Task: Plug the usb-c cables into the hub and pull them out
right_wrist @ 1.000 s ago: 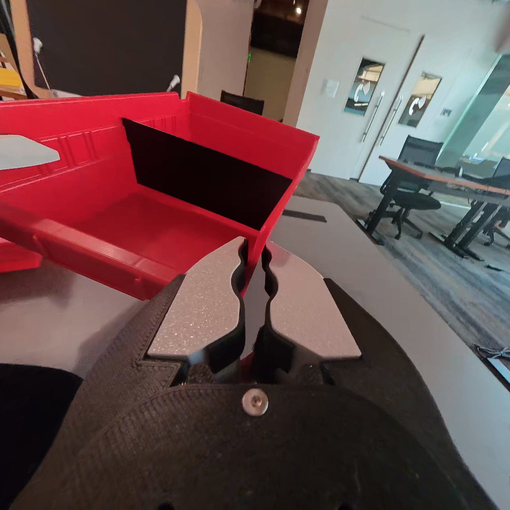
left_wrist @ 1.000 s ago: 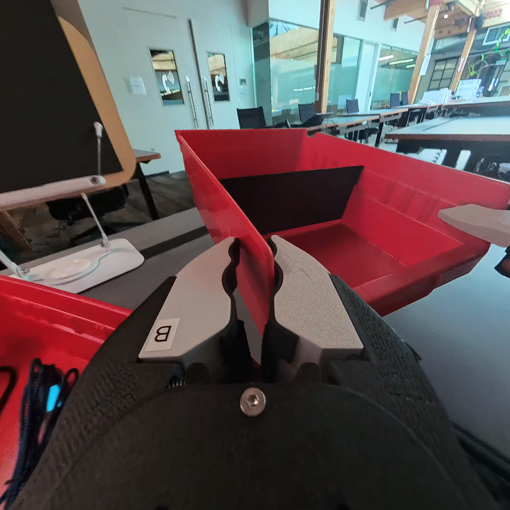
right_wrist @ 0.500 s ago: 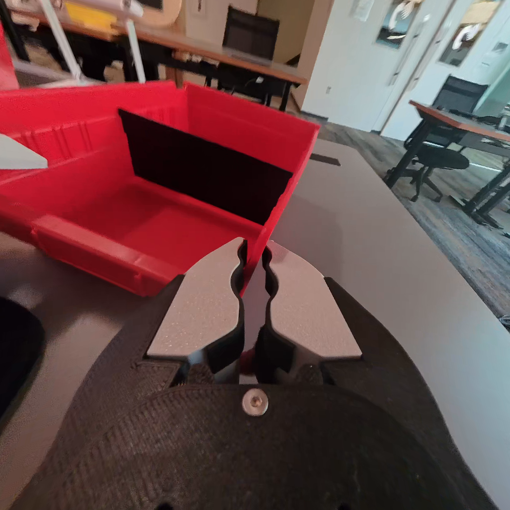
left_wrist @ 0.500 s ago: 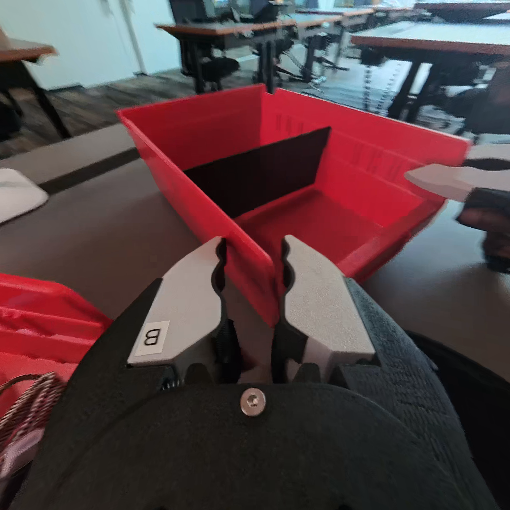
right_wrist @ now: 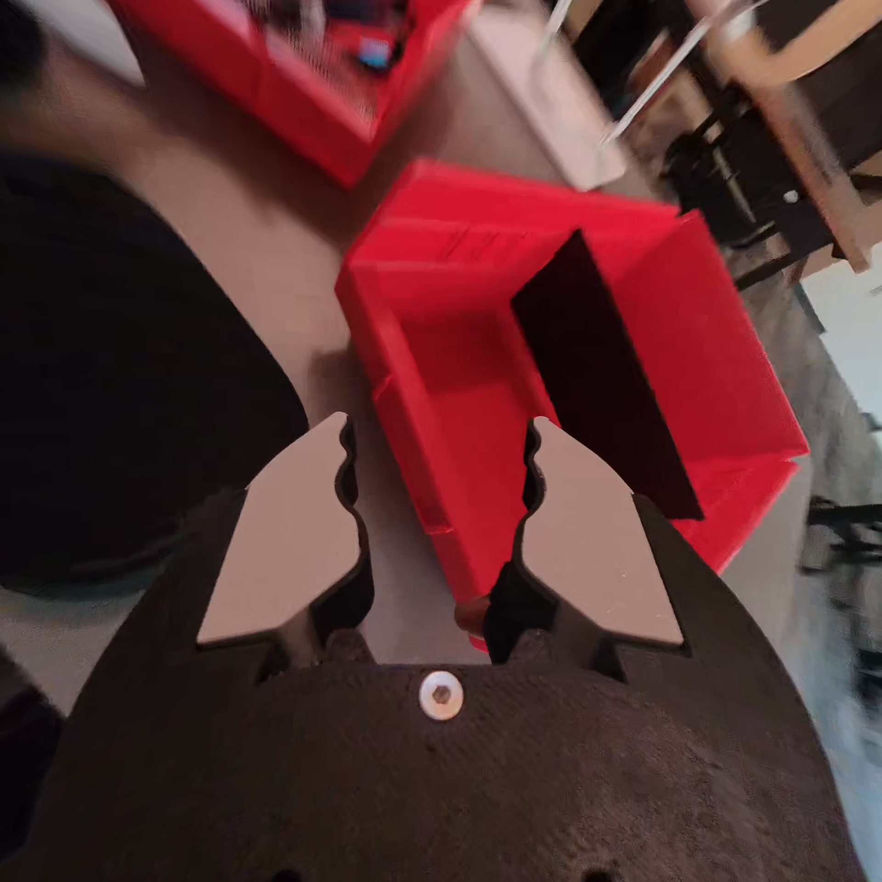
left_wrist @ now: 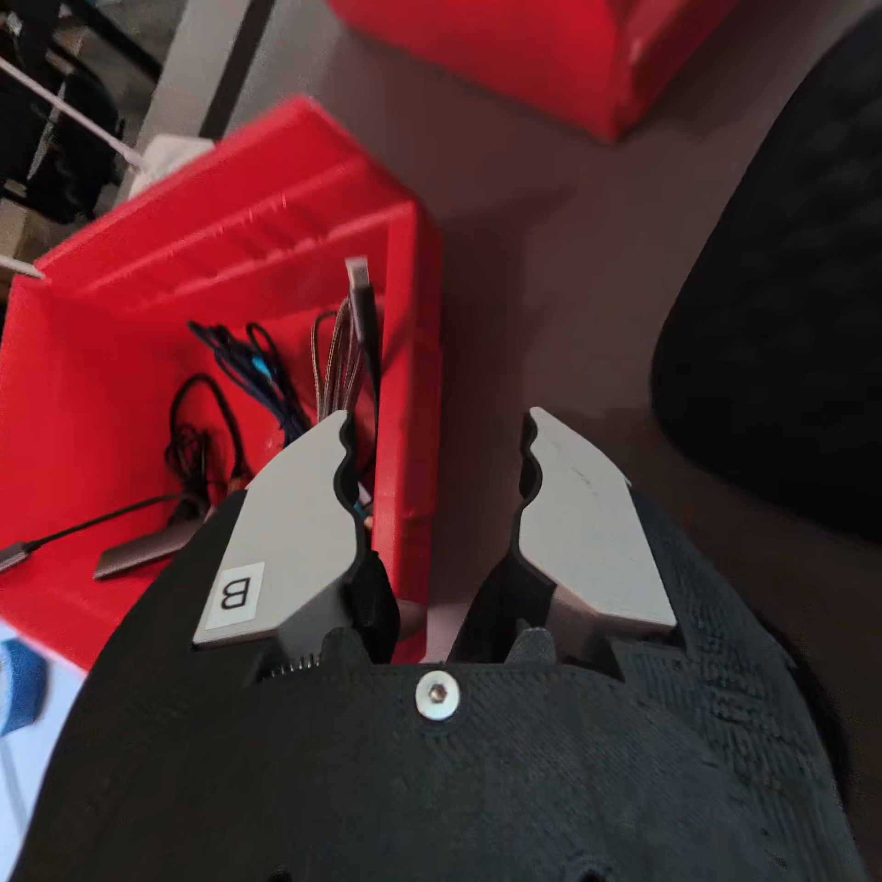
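My left gripper [left_wrist: 437, 415] is open and empty, looking down over the right wall of a red bin [left_wrist: 143, 215]. That bin holds a grey usb hub [left_wrist: 138, 556], a brown braided cable [left_wrist: 334, 362] with its plug [left_wrist: 359, 281] pointing up, a dark blue cable [left_wrist: 248, 353] and a black cable [left_wrist: 191, 429]. My right gripper [right_wrist: 440, 419] is open and empty above the near edge of a second red bin [right_wrist: 716, 358], which is empty and has a black divider [right_wrist: 596, 372].
A black mat [left_wrist: 787, 334] lies on the grey table [left_wrist: 549, 286] between the bins and shows in the right wrist view [right_wrist: 119, 382]. The cable bin [right_wrist: 296, 95] appears blurred in that view. A white lamp base [right_wrist: 539, 110] stands behind the bins.
Both grippers let go of the empty red bin's side walls and opened wide. Both now look down from above. The left one swung over to the cable bin.
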Demonstrator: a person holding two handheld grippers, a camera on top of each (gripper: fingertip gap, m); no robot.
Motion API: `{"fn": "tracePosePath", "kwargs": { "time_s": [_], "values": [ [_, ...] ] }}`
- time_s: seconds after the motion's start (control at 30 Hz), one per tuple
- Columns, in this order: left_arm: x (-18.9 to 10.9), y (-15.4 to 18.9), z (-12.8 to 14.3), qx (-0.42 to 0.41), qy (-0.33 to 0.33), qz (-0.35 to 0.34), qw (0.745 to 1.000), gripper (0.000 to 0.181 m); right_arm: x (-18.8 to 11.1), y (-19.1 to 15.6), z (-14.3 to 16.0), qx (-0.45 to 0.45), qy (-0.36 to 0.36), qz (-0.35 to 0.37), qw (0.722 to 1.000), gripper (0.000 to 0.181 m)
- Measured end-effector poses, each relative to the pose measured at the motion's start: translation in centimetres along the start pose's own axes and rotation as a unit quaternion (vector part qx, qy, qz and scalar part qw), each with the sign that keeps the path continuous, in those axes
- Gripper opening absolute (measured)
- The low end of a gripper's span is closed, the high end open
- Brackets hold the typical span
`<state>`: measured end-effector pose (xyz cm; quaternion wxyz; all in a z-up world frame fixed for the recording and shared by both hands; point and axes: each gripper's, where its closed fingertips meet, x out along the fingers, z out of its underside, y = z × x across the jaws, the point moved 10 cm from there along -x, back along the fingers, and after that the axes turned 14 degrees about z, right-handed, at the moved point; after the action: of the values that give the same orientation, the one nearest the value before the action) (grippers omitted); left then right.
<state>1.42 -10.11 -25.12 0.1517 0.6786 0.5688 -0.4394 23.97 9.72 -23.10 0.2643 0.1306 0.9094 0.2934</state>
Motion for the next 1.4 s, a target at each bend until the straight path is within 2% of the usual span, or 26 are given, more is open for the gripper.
{"fn": "tracePosePath", "kwargs": {
  "time_s": [0.1, 0.2, 0.3, 0.33, 0.6, 0.83, 0.97, 1.03, 1.17, 1.3, 1.4],
  "values": [
    [1.0, -0.2, 1.5, 0.033, -0.075, -0.041, 0.996, 0.058, 2.9, -1.7, -0.5, -0.096, -0.054, -0.015, 0.994, 0.060],
    [1.8, -0.9, 2.8, 0.056, -0.155, -0.070, 0.984, 0.031, 4.8, -3.0, -0.9, -0.151, -0.096, -0.021, 0.984, 0.052],
    [1.0, -1.7, 4.1, 0.051, -0.165, -0.054, 0.983, 0.029, 5.8, -3.5, -0.1, -0.242, -0.151, -0.001, 0.958, 0.032],
    [0.5, -2.1, 4.8, 0.047, -0.172, -0.049, 0.983, 0.029, 5.9, -3.5, 0.1, -0.254, -0.154, 0.002, 0.955, 0.032],
    [-3.7, -4.8, 11.4, 0.044, -0.203, -0.039, 0.977, 0.031, 5.6, -1.7, 1.9, -0.274, -0.169, 0.003, 0.947, 0.032],
    [-8.1, -5.7, 17.9, 0.122, -0.209, -0.041, 0.969, 0.028, 4.6, 0.3, 4.2, -0.295, -0.181, -0.003, 0.938, 0.032],
    [-10.8, -5.4, 21.2, 0.151, -0.268, -0.044, 0.950, 0.028, 3.3, 1.3, 6.2, -0.320, -0.155, 0.008, 0.935, 0.032],
    [-11.9, -5.0, 22.6, 0.158, -0.276, -0.046, 0.947, 0.028, 2.6, 1.7, 7.1, -0.327, -0.151, 0.015, 0.933, 0.032],
    [-13.4, -4.2, 24.4, 0.167, -0.246, -0.047, 0.954, 0.028, 1.3, 2.1, 8.3, -0.312, -0.160, 0.020, 0.936, 0.033],
    [-14.2, -3.1, 24.6, 0.155, -0.271, -0.049, 0.949, 0.027, 0.5, 1.5, 8.3, -0.303, -0.173, 0.022, 0.937, 0.033],
    [-15.2, -2.7, 25.8, 0.155, -0.256, -0.049, 0.953, 0.027, -0.2, 1.1, 8.1, -0.297, -0.191, 0.014, 0.935, 0.033]
  ]
}}
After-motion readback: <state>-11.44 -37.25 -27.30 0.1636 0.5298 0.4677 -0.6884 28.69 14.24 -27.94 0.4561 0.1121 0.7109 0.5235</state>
